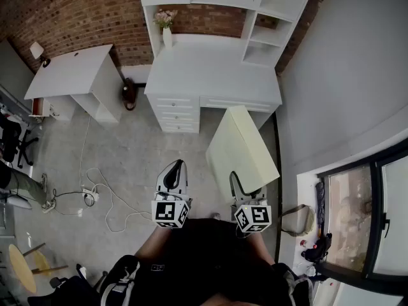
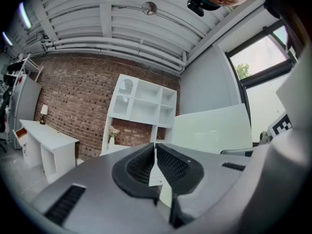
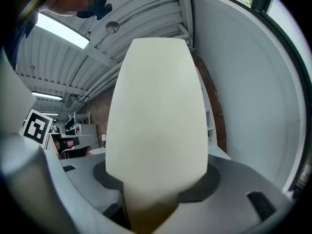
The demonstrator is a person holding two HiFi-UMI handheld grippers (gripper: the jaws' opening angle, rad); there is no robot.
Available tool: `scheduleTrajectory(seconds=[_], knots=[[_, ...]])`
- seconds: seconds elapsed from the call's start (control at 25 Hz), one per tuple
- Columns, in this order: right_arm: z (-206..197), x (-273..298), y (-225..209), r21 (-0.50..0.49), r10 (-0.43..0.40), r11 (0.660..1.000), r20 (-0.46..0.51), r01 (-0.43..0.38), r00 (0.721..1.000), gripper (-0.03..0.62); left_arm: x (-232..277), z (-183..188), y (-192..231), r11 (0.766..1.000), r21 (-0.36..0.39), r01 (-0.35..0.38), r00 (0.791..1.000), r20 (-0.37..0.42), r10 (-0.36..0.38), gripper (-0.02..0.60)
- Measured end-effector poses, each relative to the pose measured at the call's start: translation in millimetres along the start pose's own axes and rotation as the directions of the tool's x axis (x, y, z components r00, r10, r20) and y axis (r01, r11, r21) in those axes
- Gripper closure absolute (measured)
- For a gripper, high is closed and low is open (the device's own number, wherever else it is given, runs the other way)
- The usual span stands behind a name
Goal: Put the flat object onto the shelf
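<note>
A pale cream flat board (image 1: 242, 148) is held out in front of me, its near edge clamped in my right gripper (image 1: 247, 195). In the right gripper view the board (image 3: 158, 116) fills the middle and rises from between the jaws, which press on it. My left gripper (image 1: 172, 182) hangs beside it to the left, with its dark ribbed pads (image 2: 141, 165) meeting tip to tip and nothing between them. The white shelf unit (image 1: 268, 18) stands on the white desk (image 1: 210, 69) ahead, against the brick wall. From the left gripper view the shelf (image 2: 141, 104) and the board (image 2: 214, 128) both show.
A vase of flowers (image 1: 166, 27) stands on the desk's left end. A second white desk (image 1: 73, 72) is at the left. Cables and a power strip (image 1: 89, 196) lie on the concrete floor. A grey wall and a window (image 1: 363, 215) run along the right.
</note>
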State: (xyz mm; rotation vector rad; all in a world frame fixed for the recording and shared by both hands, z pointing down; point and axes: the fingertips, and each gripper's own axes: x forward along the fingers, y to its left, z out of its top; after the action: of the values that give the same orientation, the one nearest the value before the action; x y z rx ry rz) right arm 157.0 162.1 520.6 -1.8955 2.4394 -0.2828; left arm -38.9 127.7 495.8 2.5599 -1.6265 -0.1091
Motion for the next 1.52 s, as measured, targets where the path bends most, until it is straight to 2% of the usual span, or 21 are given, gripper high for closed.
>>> scheduleTrajectory(seconds=[0.68, 0.88, 1.28, 1.52], knots=[[-3.7, 5.6, 15.9, -0.016, 0.005, 1.000, 0.001, -0.005, 1.000, 0.309, -9.4, -1.2, 13.4, 1.000, -0.014, 0.010, 1.000, 0.003, -0.010, 0.558], [-4.2, 21.2, 30.6, 0.032, 0.007, 0.999, 0.001, -0.007, 1.000, 0.307, -8.7, -0.1, 34.7, 1.000, -0.020, 0.023, 1.000, -0.005, -0.023, 0.558], [-16.7, 58.7, 68.6, 0.041, -0.029, 0.999, -0.007, 0.029, 1.000, 0.307, -3.7, -11.8, 90.2, 0.996, -0.048, 0.078, 0.997, -0.026, -0.079, 0.558], [-22.4, 97.9, 59.4, 0.046, -0.033, 0.998, -0.032, 0.034, 0.999, 0.307, 26.8, -27.6, 104.5, 0.993, -0.078, 0.094, 0.994, -0.055, -0.098, 0.558]])
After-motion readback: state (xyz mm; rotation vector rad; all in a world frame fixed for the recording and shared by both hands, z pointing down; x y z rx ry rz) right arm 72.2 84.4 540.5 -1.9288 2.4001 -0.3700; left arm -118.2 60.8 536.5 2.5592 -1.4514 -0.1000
